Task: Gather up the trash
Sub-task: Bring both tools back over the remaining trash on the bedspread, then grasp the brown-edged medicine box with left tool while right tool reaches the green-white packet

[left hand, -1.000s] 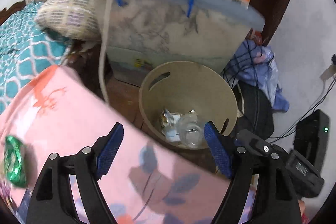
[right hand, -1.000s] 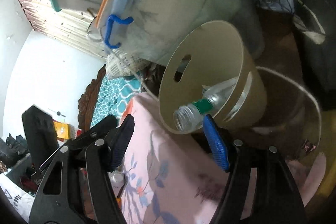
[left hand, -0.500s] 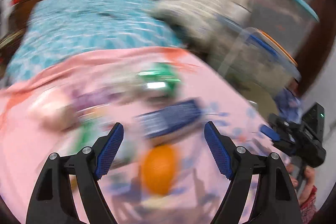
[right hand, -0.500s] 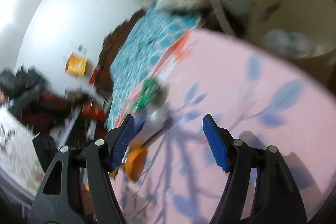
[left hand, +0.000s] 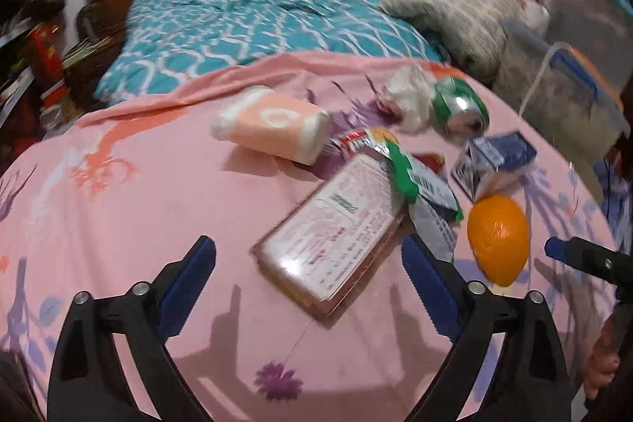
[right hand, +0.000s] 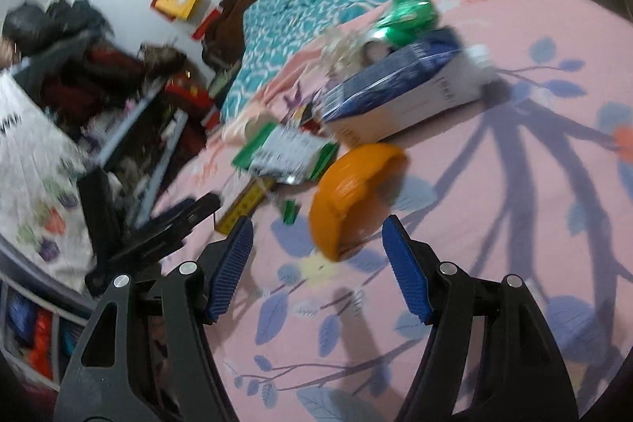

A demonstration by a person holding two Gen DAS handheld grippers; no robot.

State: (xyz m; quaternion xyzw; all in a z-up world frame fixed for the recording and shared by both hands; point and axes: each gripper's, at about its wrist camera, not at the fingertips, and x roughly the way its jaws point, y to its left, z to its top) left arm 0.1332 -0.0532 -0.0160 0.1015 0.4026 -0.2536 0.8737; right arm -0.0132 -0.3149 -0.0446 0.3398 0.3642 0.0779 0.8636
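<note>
Trash lies on a pink floral sheet [left hand: 158, 208]. A flat pink packet [left hand: 336, 224] lies just ahead of my open, empty left gripper [left hand: 308, 267]. Beyond it are a green-and-white wrapper [left hand: 419, 180], a peach tissue pack [left hand: 273, 121], a crumpled white tissue [left hand: 407, 93], a green can [left hand: 459, 105], a blue carton [left hand: 494, 157] and an orange peel [left hand: 498, 236]. My right gripper [right hand: 316, 248] is open and empty, right in front of the orange peel [right hand: 348, 192]. The blue carton [right hand: 407, 93], the can [right hand: 403, 14] and the wrapper [right hand: 289, 153] lie behind it.
A teal patterned bedspread [left hand: 245, 14] and a grey pillow [left hand: 455, 14] lie beyond the sheet. A plastic storage box with a blue handle [left hand: 577, 86] stands at the right. Cluttered shelves [right hand: 79, 97] stand to the left in the right wrist view.
Both grippers have swung away from the beige bin and storage box and now face the trash on the pink sheet. Both stay open and empty.
</note>
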